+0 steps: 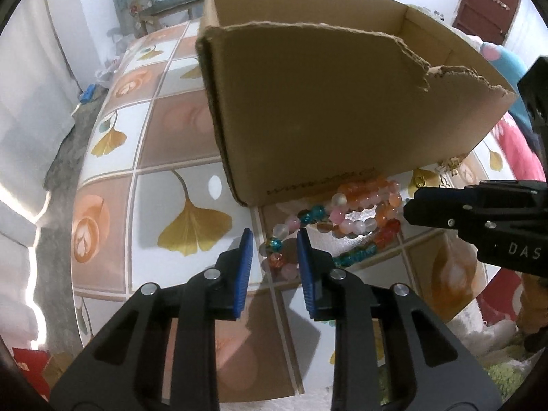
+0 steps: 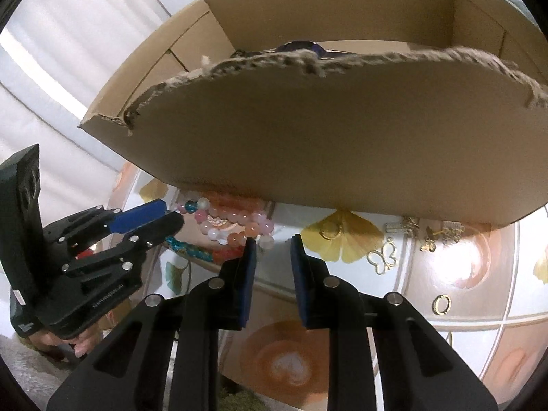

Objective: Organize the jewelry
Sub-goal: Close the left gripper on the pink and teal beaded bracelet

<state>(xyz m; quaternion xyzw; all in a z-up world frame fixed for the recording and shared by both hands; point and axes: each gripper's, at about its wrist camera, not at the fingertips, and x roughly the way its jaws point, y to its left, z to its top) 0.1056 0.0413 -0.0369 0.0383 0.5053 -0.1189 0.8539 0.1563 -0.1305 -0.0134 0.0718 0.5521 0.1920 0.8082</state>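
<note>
Setting: We see a tiled worktop (image 1: 113, 157) with ginkgo-leaf prints, and a torn cardboard box (image 1: 325, 102) standing on it.
Beaded bracelets: A heap of pink, orange and teal beaded bracelets (image 1: 356, 215) lies on the worktop, touching the box's near wall, outside it.
Gold pieces: A butterfly charm (image 2: 383, 257), a small ring (image 2: 441, 304) and some tangled chains (image 2: 441, 236) lie scattered on the worktop, further along the same wall.
Box contents: One dark purple item (image 2: 301, 48) shows over the torn edge; the rest of the inside is hidden from us.
Left claw: The left claw (image 1: 274, 250) has narrowed onto the heap's outer beads, with a few between its blue pads (whether they truly pinch, we cannot tell).
Right claw: The right claw (image 2: 272, 246) hangs slightly apart, empty, just beside the heap.
Progress: We judge it early; nearly everything is left to box.
</note>
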